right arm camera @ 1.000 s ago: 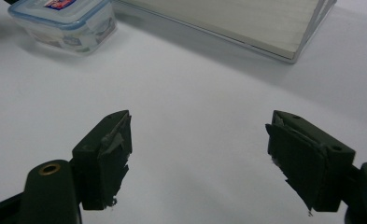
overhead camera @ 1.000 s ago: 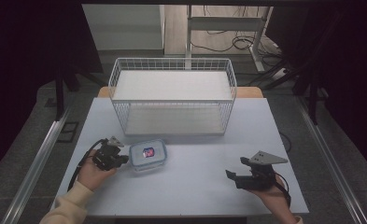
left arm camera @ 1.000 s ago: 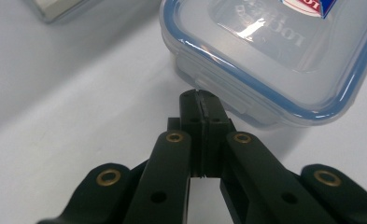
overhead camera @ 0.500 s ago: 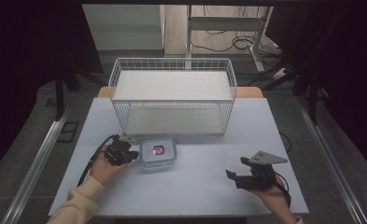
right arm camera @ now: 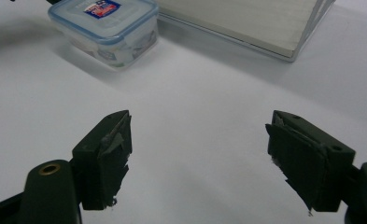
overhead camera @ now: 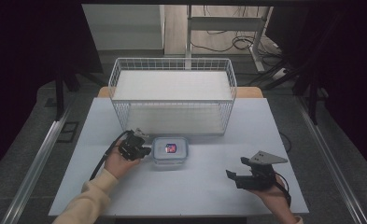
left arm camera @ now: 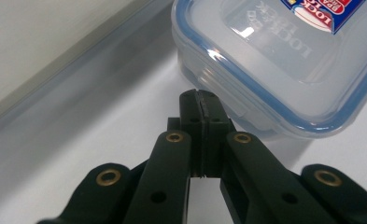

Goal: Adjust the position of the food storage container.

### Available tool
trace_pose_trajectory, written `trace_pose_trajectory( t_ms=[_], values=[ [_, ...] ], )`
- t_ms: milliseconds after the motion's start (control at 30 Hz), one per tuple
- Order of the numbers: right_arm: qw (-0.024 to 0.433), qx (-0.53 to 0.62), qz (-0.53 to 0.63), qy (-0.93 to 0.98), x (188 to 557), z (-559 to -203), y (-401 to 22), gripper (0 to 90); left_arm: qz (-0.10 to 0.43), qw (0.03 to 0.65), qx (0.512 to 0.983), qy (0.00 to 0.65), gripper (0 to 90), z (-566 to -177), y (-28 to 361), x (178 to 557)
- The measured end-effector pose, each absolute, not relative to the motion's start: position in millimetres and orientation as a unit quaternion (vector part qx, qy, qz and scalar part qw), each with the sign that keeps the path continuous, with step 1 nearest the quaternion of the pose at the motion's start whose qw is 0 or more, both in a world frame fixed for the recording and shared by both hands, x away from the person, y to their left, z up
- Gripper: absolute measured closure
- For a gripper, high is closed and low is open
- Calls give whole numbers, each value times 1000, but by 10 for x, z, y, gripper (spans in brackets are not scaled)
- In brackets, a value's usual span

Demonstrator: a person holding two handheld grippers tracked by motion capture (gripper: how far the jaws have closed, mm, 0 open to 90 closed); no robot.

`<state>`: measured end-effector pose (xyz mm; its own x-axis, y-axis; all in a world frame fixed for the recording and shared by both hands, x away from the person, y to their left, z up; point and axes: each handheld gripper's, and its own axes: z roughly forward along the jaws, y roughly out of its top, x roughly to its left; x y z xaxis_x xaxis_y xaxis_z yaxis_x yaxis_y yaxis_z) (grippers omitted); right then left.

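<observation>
Left gripper point(left arm camera: 201, 95) jaws pressed together, tips at the container point(left arm camera: 284, 60) side.
Right gripper point(right arm camera: 200, 158) spread wide, nothing held; bare table point(right arm camera: 209, 93) seen ahead.

White wire basket point(overhead camera: 172, 95) on table point(overhead camera: 284, 126)

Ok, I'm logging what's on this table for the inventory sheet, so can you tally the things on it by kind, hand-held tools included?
Wire basket: 1
Clear lidded food box with blue seal: 1
Hand-held tools: 2, the left tool shut, its tips at the box's edge, and the right tool open over bare table
Total: 4
</observation>
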<state>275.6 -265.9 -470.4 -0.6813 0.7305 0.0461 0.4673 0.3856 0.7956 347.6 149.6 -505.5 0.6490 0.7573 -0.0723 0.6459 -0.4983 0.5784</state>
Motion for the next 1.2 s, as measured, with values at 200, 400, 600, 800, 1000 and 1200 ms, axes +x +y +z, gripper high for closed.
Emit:
trace_pose_trajectory(
  t_ms=[200,400,600,800,1000,1200],
  values=[
    [160,367,417,816,2767,-4705,-2671,217,94,293,863,401,900,-5054,1386,3505],
    [161,366,415,817,2765,-4706,-2666,217,89,292,864,401,899,-5081,1374,3520],
    [163,367,416,816,2765,-4705,-2673,217,98,310,858,398,899,-4954,1487,3458],
    [167,362,419,816,2760,-4707,-2648,219,106,344,841,403,896,-4735,1684,3232],
    [162,355,418,821,2770,-4763,-2592,219,115,373,823,412,788,-4674,1843,3026],
    [150,348,427,821,2778,-4836,-2515,215,94,388,796,455,373,-4727,1956,2948]
  ],
)
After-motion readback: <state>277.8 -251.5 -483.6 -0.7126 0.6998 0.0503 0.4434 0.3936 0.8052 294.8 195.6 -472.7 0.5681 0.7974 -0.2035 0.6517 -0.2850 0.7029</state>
